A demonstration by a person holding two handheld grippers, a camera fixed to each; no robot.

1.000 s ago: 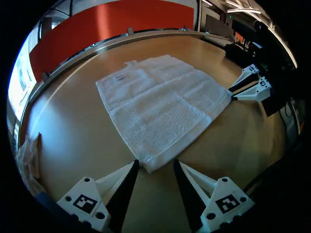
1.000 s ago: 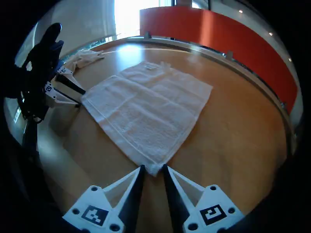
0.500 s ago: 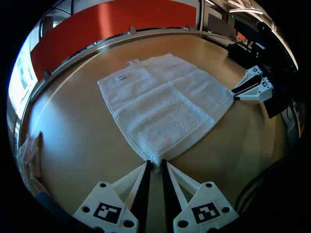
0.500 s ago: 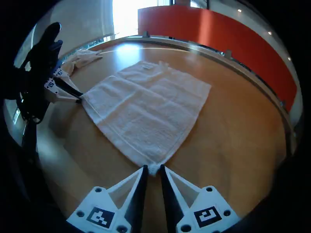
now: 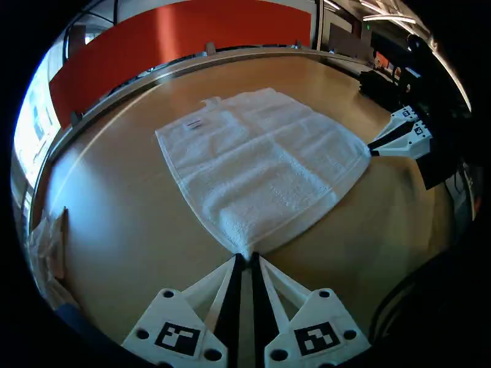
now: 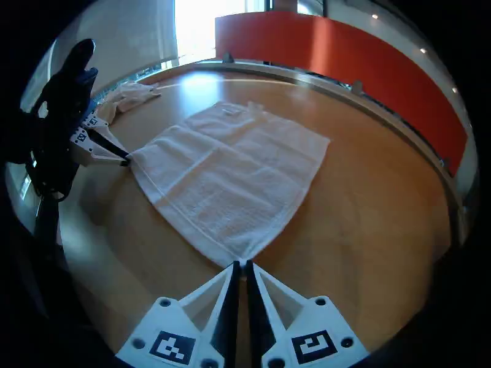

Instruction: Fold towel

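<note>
Grasp step: left gripper (image 5: 245, 257) and right gripper (image 6: 240, 265) each clamp a near towel (image 5: 258, 165) corner; next move calls for an even lift toward the far edge

I am seeing rough, matt nap on the white terry-cloth towel (image 5: 264, 165) at centre frame; the tan wooden table (image 5: 123, 202) around it is gleaming, smooth.

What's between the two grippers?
The towel: the left gripper and right gripper each pinch a corner, and its edge runs between them across the table, seen in both gripper views.
</note>
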